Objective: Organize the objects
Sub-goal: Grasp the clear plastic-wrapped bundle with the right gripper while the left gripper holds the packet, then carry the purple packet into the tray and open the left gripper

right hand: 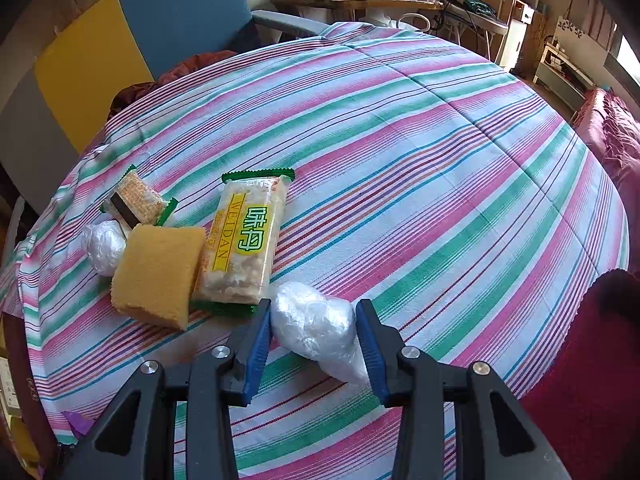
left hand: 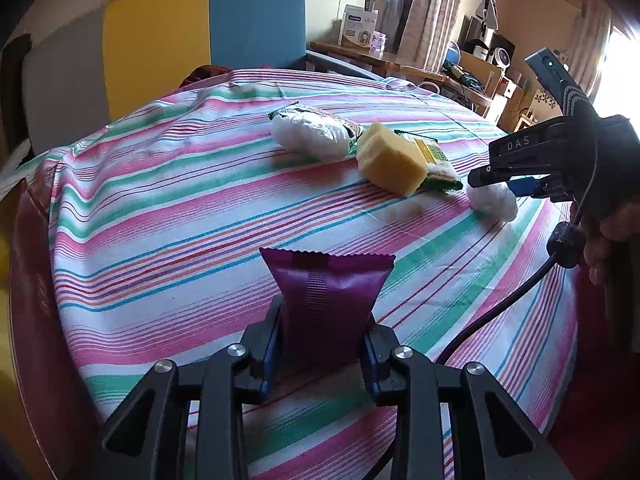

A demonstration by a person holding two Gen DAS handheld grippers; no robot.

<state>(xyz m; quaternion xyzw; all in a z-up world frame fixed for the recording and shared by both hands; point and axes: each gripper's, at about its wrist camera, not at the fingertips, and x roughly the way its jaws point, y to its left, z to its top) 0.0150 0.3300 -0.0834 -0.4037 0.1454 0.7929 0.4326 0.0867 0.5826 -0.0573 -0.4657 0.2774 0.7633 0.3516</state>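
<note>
Sorting snacks on striped tablecloth (right hand: pixel 440 128).
Left gripper (left hand: pixel 324 340) clamped on purple packet (left hand: pixel 326 292); right gripper (right hand: pixel 314 330) straddling white plastic bundle (right hand: pixel 316 326), seemingly touching, grip unclear.

Striped cloth (right hand: pixel 440 152) lies open rightward; the sponge (right hand: pixel 158 276) and snack packets (right hand: pixel 244 240) crowd the left, seemingly touching.

The left gripper (left hand: pixel 322 332) clamps a purple packet (left hand: pixel 326 300) above the striped tablecloth (left hand: pixel 168 216). Farther off lie a yellow sponge (left hand: pixel 394 162) and 2 green-edged snack packs. At right, the right gripper (left hand: pixel 486 179) touches a white plastic bundle (left hand: pixel 494 201).
</note>
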